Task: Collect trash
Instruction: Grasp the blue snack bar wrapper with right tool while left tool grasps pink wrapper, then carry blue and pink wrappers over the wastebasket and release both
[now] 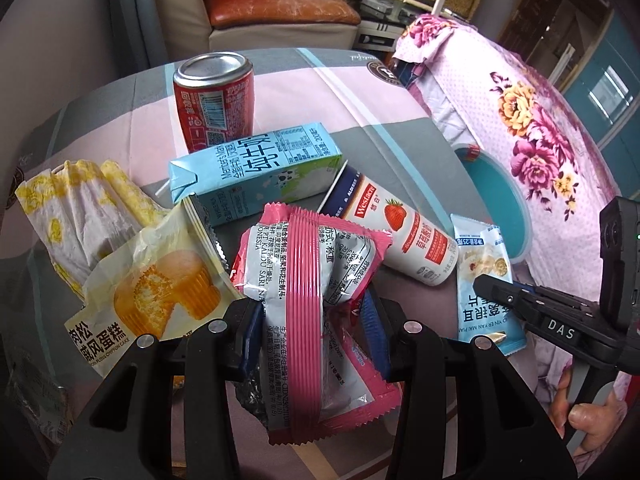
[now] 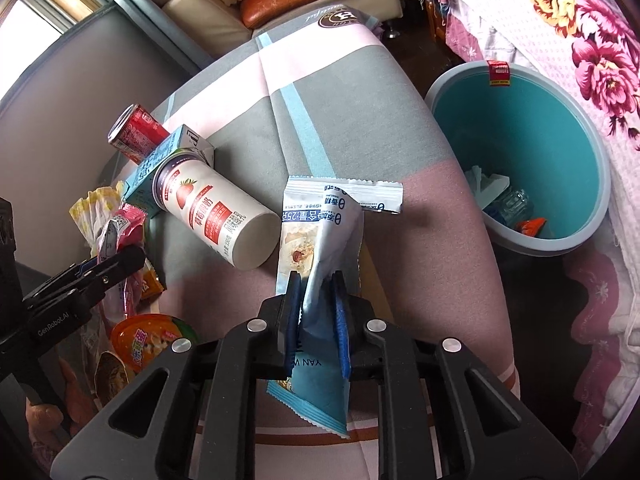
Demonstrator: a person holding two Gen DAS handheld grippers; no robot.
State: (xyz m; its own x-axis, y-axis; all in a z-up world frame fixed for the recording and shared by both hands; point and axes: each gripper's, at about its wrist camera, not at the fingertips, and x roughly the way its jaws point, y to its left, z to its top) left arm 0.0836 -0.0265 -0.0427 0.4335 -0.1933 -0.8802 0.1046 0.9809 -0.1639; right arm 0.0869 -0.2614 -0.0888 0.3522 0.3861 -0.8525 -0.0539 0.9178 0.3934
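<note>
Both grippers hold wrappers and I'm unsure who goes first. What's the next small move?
Probably swing the right gripper toward the teal bin: its fingers already pinch the blue snack packet, and the bin sits open just to its right.

checked pink-grey cloth [image 2: 344, 92] over table; floral pink cover [image 1: 532, 120] beside; beige sofa [image 1: 180, 12], orange cushion [image 1: 280, 8] behind.

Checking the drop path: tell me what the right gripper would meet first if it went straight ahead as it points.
Probably only the tablecloth. The right gripper, shut on the blue packet, points past the strawberry bottle; the teal bin sits off right.
</note>
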